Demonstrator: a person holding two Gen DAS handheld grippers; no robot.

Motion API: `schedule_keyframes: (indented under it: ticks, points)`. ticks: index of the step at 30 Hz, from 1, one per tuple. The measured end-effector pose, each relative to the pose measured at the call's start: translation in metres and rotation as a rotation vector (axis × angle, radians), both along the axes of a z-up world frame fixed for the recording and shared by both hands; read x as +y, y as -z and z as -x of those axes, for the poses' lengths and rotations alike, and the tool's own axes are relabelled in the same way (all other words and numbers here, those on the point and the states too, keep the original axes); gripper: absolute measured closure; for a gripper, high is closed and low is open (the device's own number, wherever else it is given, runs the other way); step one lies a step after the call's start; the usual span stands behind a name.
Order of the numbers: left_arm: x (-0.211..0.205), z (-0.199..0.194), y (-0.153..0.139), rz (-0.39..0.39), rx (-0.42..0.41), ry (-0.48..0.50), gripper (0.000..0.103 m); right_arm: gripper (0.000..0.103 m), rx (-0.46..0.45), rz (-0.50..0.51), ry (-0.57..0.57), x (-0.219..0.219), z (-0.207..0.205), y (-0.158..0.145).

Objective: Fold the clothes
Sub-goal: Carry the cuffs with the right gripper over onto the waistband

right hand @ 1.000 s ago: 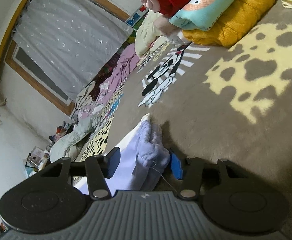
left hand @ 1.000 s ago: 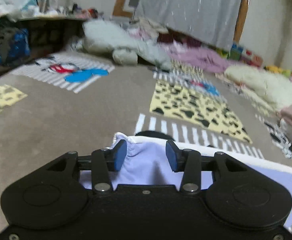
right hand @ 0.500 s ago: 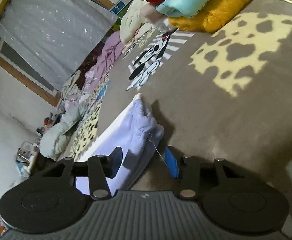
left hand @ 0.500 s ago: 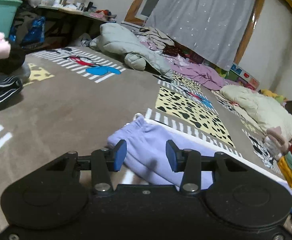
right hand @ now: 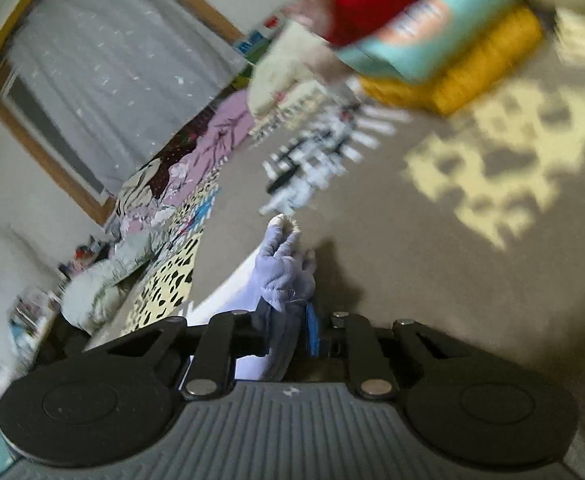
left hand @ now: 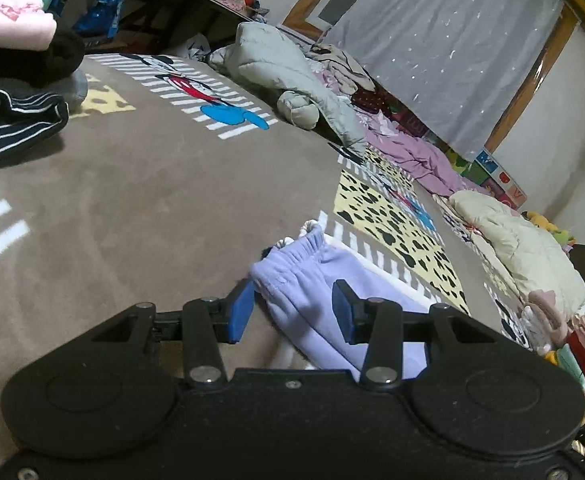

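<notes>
Lavender sweatpants [left hand: 312, 300] lie on the brown patterned carpet, elastic waistband end pointing away from me. In the left wrist view my left gripper [left hand: 290, 316] is open, its blue pads on either side of the waistband corner, cloth lying between them. In the right wrist view, which is motion-blurred, my right gripper [right hand: 286, 330] is shut on a bunched end of the lavender sweatpants [right hand: 282, 268], which rises from between the fingers. A white edge of fabric [left hand: 376, 264] shows under the pants.
A stack of folded clothes [right hand: 432, 32] in red, teal and mustard sits at the upper right. Black striped and pink garments [left hand: 12, 80] lie at the left. Jackets and pink bedding [left hand: 292, 80] line the curtained wall. Open carpet [left hand: 132, 200] spreads left.
My right gripper closed on the bunched end of the sweatpants and is moving, blurring its view. My left gripper shifted toward the waistband corner and stays open.
</notes>
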State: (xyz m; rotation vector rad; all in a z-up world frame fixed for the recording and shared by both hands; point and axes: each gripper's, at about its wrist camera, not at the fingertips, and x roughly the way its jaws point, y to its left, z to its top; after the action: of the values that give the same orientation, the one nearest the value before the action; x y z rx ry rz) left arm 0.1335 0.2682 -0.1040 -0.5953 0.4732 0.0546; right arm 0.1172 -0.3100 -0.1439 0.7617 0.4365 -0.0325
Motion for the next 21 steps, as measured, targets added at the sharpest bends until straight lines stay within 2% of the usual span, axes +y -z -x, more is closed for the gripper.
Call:
schedule_keyframes:
  ticks: [3,6,9,14,18,21]
  points:
    - [0.003,0.001,-0.002,0.016,-0.011,-0.003,0.061,0.084,-0.02,0.195,-0.044,0.031,-0.008,-0.03]
    - [0.007,0.001,-0.003,0.039,-0.018,-0.004,0.061,0.085,-0.047,0.401,-0.135,0.073,-0.016,-0.052]
    - [0.01,0.001,-0.003,0.058,-0.018,-0.006,0.061,0.085,-0.065,0.57,-0.243,0.121,-0.029,-0.062]
    - [0.014,0.0,0.0,0.087,-0.008,-0.002,0.061,0.086,-0.094,0.78,-0.41,0.201,-0.043,-0.063]
    - [0.017,0.001,0.001,0.095,-0.005,0.002,0.061,0.086,-0.122,0.964,-0.528,0.261,-0.038,-0.053]
    - [0.019,0.001,0.001,0.101,-0.007,0.004,0.061,0.086,-0.113,1.063,-0.579,0.296,-0.034,-0.045]
